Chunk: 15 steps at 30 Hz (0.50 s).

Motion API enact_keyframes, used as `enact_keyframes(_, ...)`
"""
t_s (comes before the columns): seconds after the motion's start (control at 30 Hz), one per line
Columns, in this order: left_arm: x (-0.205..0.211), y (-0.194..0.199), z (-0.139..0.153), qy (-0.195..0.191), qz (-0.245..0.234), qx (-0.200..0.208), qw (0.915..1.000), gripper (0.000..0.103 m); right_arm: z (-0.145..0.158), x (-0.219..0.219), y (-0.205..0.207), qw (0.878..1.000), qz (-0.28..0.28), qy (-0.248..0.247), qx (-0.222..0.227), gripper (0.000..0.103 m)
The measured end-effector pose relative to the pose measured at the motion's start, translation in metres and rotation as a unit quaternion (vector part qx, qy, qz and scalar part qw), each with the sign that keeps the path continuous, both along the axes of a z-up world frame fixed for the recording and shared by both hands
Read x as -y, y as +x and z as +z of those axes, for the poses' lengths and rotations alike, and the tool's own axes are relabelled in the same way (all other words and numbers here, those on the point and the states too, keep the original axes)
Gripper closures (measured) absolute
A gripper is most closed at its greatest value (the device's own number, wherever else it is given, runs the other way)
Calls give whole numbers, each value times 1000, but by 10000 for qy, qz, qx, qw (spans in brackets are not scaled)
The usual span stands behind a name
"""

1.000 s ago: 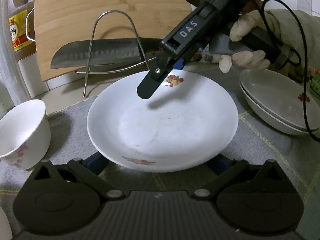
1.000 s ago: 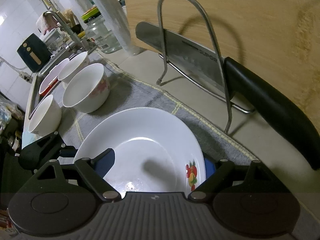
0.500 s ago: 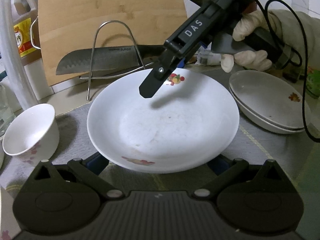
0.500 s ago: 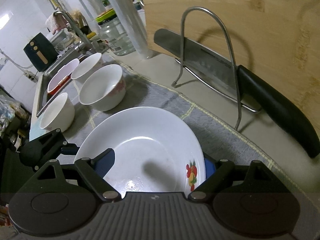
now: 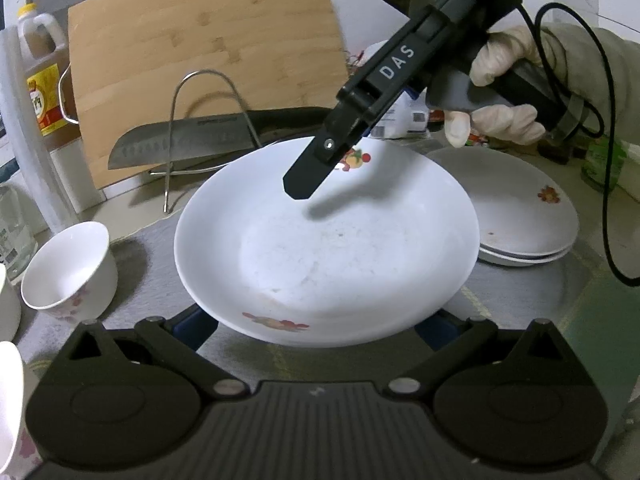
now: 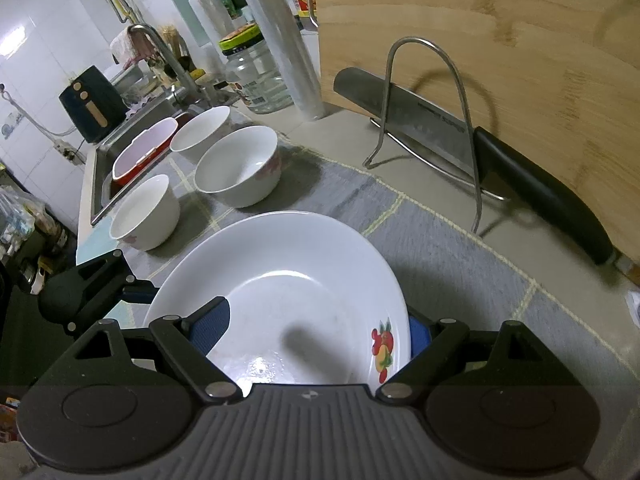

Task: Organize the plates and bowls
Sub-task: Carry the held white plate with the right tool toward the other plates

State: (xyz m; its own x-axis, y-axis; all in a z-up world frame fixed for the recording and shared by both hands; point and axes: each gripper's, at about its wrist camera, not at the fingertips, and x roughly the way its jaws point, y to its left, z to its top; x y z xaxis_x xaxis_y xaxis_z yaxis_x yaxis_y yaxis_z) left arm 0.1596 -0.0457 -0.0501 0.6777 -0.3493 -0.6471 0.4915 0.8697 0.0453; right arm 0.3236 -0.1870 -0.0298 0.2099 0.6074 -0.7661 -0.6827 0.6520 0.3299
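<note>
at centre frame in both views, held above the grey cloth: white plate (image 5: 326,240), deep-rimmed, glazed, fruit print on the rim. stiff and hard, likely ceramic, so no give under the pads; probably moderate in weight, smooth and slippery, breakable if dropped or knocked. best taken at the rim on two opposite sides, as now.

near rim low in the left wrist view, sitting between the left gripper's (image 5: 316,326) blue pads, jaws spread wide either side of it; firm pinch or mere cradle cannot be told. far rim by the fruit print taken by the right gripper (image 6: 310,330), jaws fairly wide, one blue pad inside the bowl of the plate, the other outside the rim, looks clamped on it. gloved hand (image 5: 500,96) on that gripper at upper right.

outward: stack of plates (image 5: 532,224) at right, well apart, a likely place for this one. small bowl (image 5: 70,272) at lower left, three bowls in the right wrist view at centre left. behind, knife (image 5: 192,142) on a wire stand (image 5: 208,120), cutting board (image 5: 208,40) leaning upright. risk: glazed rim sliding from the pads on any tilt.
</note>
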Motion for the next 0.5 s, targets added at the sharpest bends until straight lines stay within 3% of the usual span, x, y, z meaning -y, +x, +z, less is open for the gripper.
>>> enact_keyframes(0.5, 28, -29, 15, -5, -417, 6, 9991, 0, 14, 47, -43, 9994, -339, 44, 96, 12)
